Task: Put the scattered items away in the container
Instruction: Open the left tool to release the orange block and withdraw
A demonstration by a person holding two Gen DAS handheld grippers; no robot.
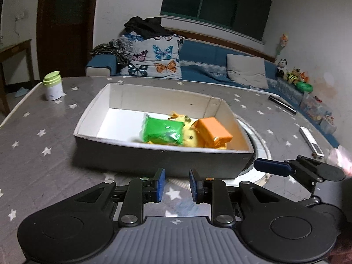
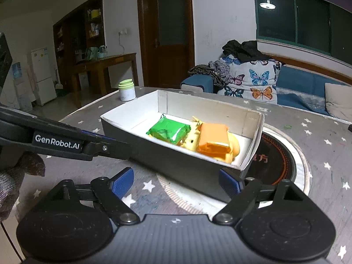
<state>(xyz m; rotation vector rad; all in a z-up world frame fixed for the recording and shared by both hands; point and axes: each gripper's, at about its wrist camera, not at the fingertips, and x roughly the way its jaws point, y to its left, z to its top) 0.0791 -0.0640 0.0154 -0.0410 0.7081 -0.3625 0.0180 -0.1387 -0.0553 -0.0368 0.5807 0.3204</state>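
An open box (image 1: 154, 156) (image 2: 176, 165), grey outside and white inside, sits on the star-patterned table. Inside lie a green packet (image 1: 164, 131) (image 2: 169, 131), an orange packet (image 1: 213, 132) (image 2: 212, 140) and a yellow plush toy (image 1: 190, 137) (image 2: 191, 142) beneath them. My left gripper (image 1: 177, 188) is open and empty, just in front of the box's near wall; it also shows in the right wrist view (image 2: 118, 146). My right gripper (image 2: 176, 182) is wide open and empty by the box's near corner; its finger shows in the left wrist view (image 1: 272, 166).
A white jar with a green lid (image 1: 52, 85) (image 2: 127, 90) stands at the table's far left. A white remote (image 1: 311, 140) and a dark stick (image 1: 282, 103) lie at the right. A round hotplate inset (image 2: 279, 160) lies under the box's right end. A sofa stands behind.
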